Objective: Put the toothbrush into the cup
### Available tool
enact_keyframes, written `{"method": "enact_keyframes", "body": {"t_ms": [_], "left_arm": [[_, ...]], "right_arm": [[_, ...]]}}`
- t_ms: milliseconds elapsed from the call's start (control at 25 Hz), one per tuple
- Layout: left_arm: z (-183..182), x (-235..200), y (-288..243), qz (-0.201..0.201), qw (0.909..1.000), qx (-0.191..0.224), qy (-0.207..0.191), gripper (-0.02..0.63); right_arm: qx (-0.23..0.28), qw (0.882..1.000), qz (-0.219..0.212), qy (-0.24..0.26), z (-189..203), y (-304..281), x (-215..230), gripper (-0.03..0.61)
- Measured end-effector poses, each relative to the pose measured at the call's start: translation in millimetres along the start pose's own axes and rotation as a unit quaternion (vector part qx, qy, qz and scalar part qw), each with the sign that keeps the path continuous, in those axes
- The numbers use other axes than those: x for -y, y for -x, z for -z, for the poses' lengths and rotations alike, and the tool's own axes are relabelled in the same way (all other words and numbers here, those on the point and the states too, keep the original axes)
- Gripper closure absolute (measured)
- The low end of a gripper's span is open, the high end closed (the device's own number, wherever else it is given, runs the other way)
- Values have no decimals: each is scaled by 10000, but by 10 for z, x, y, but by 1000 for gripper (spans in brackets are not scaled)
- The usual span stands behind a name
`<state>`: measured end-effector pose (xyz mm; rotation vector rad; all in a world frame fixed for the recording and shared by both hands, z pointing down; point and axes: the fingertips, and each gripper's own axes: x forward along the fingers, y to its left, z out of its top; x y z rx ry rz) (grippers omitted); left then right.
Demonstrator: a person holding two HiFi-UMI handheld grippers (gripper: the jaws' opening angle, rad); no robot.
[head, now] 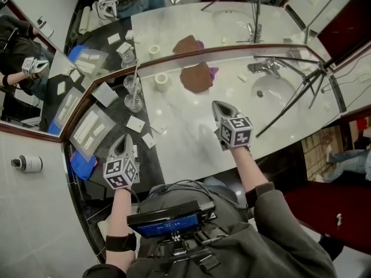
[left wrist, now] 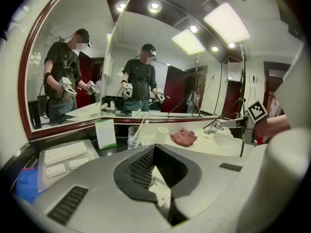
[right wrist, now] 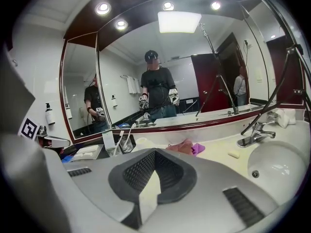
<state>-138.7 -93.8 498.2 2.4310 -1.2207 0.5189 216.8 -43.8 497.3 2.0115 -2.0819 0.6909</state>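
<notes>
A white toothbrush stands upright in a clear glass cup on the dark counter strip by the mirror. The left gripper view shows the same toothbrush leaning in the cup; in the right gripper view the cup is at the left. My left gripper hovers near the counter's front edge, short of the cup, shut and empty. My right gripper is over the white marble, also shut with nothing in it.
A brown cloth with a purple piece and a white roll lie at the back. Faucet and sink are at the right, crossed by black tripod legs. Trays of packets and cards fill the dark strip.
</notes>
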Motion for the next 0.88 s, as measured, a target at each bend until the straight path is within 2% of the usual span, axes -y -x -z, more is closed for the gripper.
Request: {"method": "enact_keyframes", "body": {"t_ms": [880], "left_arm": [[-5, 106, -27, 6, 9999, -110, -102, 612]], "right_arm": [[-138, 9999, -52, -42, 109, 6, 103, 565]]}}
